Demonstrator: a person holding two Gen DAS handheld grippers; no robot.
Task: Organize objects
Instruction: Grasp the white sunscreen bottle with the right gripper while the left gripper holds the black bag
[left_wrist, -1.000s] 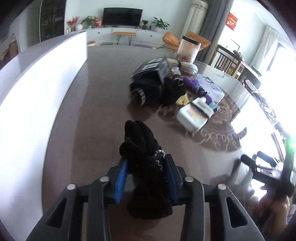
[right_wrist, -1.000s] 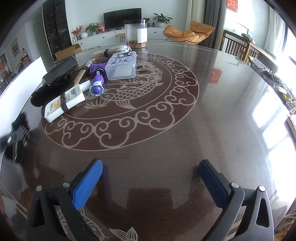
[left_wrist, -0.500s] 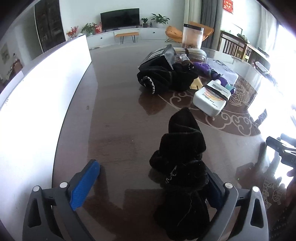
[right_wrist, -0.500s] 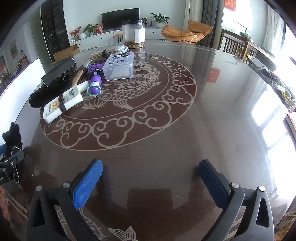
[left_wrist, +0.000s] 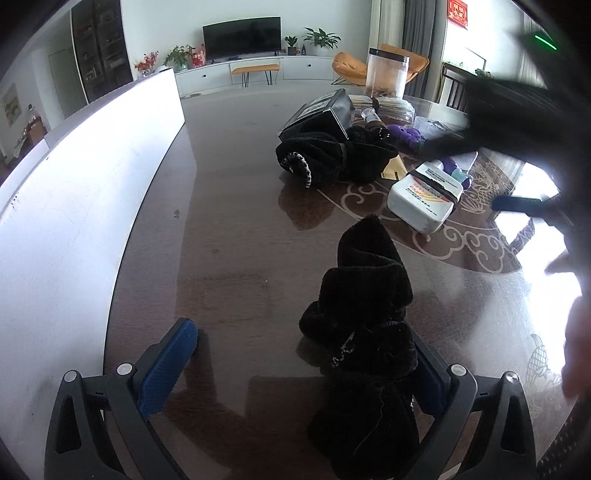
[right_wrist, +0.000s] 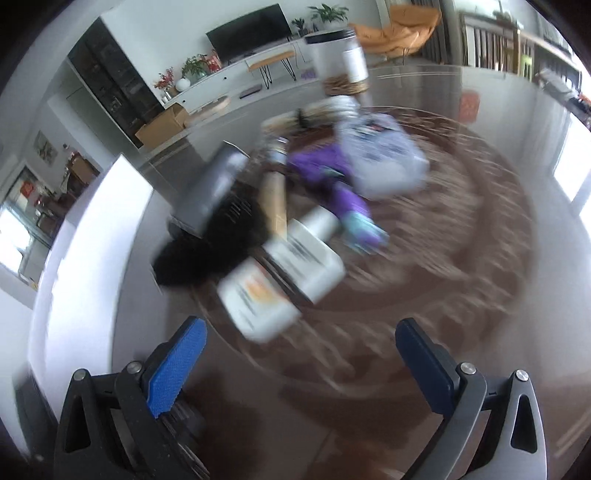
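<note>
left gripper (left_wrist: 303, 373): standing spread wide, black glove (left_wrist: 364, 332) lying against its right pad
right gripper (right_wrist: 299, 363): hanging spread, empty
table (left_wrist: 236, 229): lying bare along its left edge

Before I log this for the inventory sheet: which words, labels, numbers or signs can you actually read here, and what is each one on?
None can be read as text.
White bottle: printed lines and an orange mark, too small to read.
Black box: pale label on its lid, illegible.
Clear jar: no legible print in the left wrist view.
Red hanging on the wall: gold characters, too small to make out.
The right wrist view is motion-blurred throughout.
</note>
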